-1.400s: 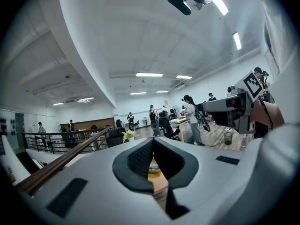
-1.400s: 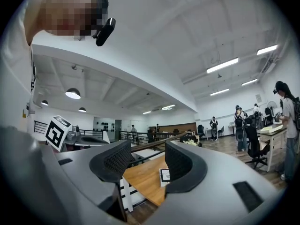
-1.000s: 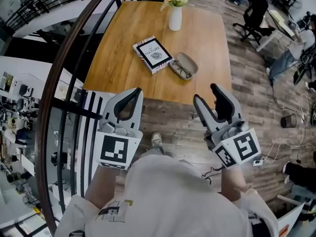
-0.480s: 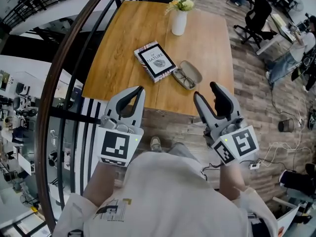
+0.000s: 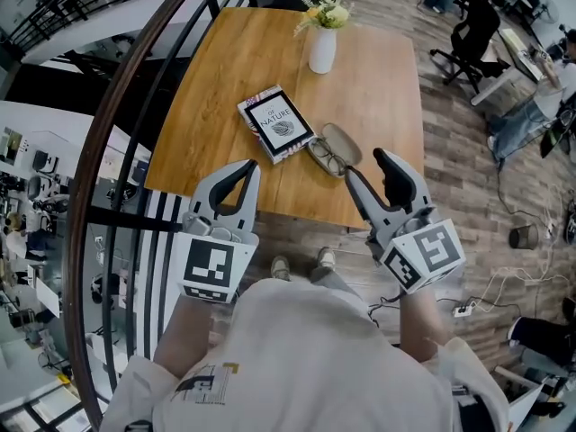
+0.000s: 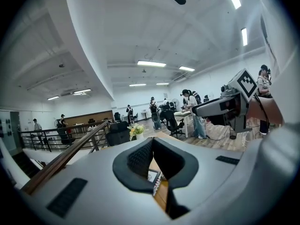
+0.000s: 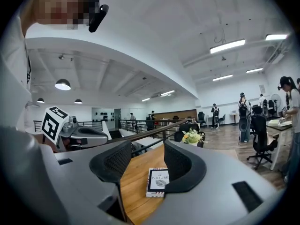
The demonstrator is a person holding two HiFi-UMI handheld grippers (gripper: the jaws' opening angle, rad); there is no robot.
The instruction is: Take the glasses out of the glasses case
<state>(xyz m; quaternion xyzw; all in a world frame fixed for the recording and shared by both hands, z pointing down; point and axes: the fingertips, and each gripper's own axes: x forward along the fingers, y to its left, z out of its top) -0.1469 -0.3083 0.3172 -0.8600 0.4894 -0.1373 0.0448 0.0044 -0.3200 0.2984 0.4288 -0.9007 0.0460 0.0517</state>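
Glasses (image 5: 325, 158) and case (image 5: 346, 138) appear only in the head view.

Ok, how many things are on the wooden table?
4: a vase with flowers at the far end, a book mid-table, an open glasses case near the front edge, glasses in it.

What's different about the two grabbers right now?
The left gripper has its jaws shut together; the right gripper has its jaws apart. In the head view, the right gripper looks nearer the glasses case than the left gripper does. Both are grey and hold nothing.
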